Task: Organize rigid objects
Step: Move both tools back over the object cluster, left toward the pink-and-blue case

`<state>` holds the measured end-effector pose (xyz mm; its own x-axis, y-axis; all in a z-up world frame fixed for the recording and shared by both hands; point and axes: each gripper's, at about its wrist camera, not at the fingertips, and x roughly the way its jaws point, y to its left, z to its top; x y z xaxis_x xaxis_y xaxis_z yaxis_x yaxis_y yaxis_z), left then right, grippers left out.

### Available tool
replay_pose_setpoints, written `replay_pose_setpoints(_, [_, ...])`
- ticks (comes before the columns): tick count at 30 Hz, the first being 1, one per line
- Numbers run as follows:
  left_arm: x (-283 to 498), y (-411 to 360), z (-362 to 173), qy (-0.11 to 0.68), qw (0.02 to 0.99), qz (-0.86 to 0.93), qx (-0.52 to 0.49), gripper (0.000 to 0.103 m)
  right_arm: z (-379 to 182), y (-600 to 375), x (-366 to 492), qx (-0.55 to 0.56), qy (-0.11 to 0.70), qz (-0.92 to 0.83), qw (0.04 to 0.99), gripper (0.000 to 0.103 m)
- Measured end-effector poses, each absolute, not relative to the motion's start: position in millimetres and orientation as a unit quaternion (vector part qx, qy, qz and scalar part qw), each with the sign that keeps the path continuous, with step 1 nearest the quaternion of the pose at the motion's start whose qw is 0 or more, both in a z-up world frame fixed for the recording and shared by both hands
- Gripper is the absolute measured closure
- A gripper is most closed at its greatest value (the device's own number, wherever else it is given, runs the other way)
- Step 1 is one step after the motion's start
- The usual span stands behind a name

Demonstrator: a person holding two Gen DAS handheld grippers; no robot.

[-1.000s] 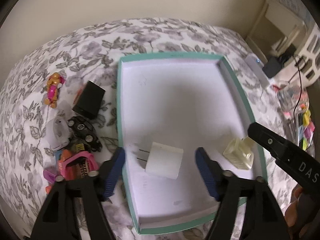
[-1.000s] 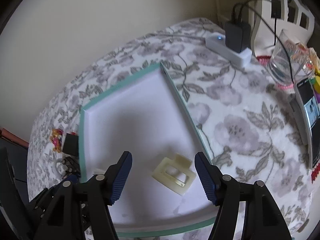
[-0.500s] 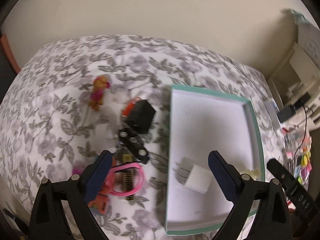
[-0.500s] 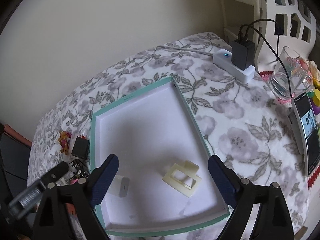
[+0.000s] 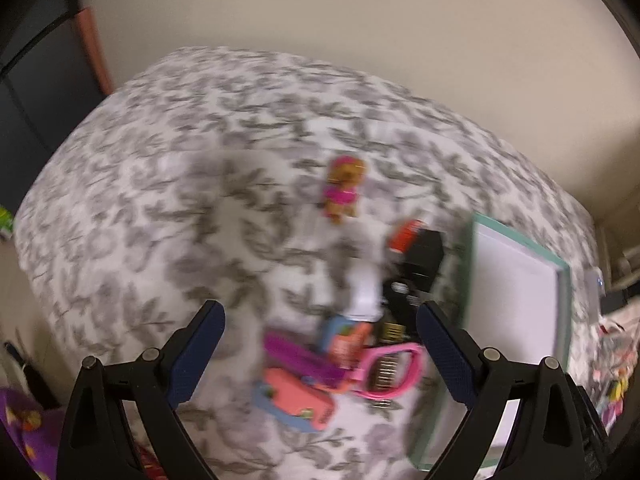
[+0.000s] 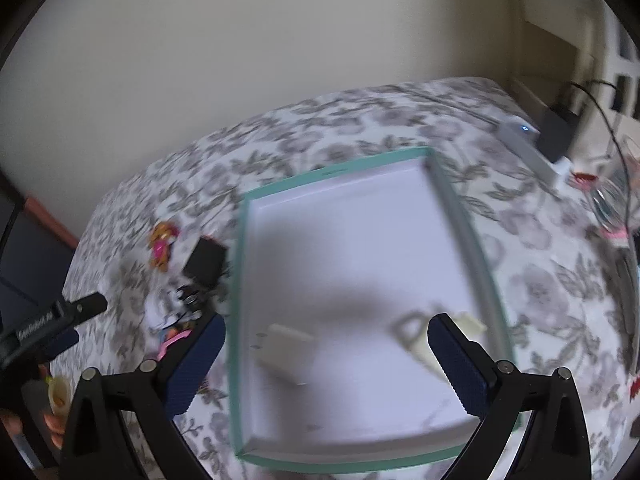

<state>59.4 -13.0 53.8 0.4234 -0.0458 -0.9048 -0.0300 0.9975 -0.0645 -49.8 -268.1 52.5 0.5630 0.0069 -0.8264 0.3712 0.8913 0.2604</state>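
Note:
A teal-rimmed white tray [image 6: 340, 170] lies on the floral cloth. Inside it rest a white plug charger [image 6: 286, 344] and a cream plastic piece [image 6: 416, 338]. My right gripper [image 6: 328, 356] hovers above the tray's near end; its jaws are opening, with nothing gripped. My left gripper [image 5: 322, 344] stands open over a blurred heap left of the tray [image 5: 560, 280]: a pink frame [image 5: 394, 368], a coral and blue piece [image 5: 296, 396], a black toy car [image 5: 400, 296] and a black charger [image 5: 422, 256]. A pink and orange toy figure [image 5: 344, 190] lies farther back.
A white power strip [image 6: 528, 144] with a black adapter and cable sits at the cloth's far right corner, near a glass [image 6: 612, 204]. A wall rises behind the table. One finger [image 6: 86, 305] of the left gripper shows at the left of the right wrist view.
Both grippers let go of the white charger and the cream piece, widened and drew back. The left one swung left from the tray to the toy heap. The right view shifted left too.

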Motion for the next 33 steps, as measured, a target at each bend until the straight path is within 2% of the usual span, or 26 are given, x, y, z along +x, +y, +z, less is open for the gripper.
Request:
replay_pose_setpoints(8, [63,28,50,0.543,0.836,0.051,-0.049,0.006,53,-217,-34,0.161,0.465,-0.065,0.868,0.0])
replay_pose_setpoints(20, [59,33,3,0.62,0.782,0.04,-0.051,0.006,19,-147,-15,0.077,0.517,-0.019,0.852,0.0])
replay_pose_setpoints(33, [42,32,-41,0.674,0.735,0.052,-0.059,0.006,13,-154,-14,0.088,0.525,-0.034,0.846,0.0])
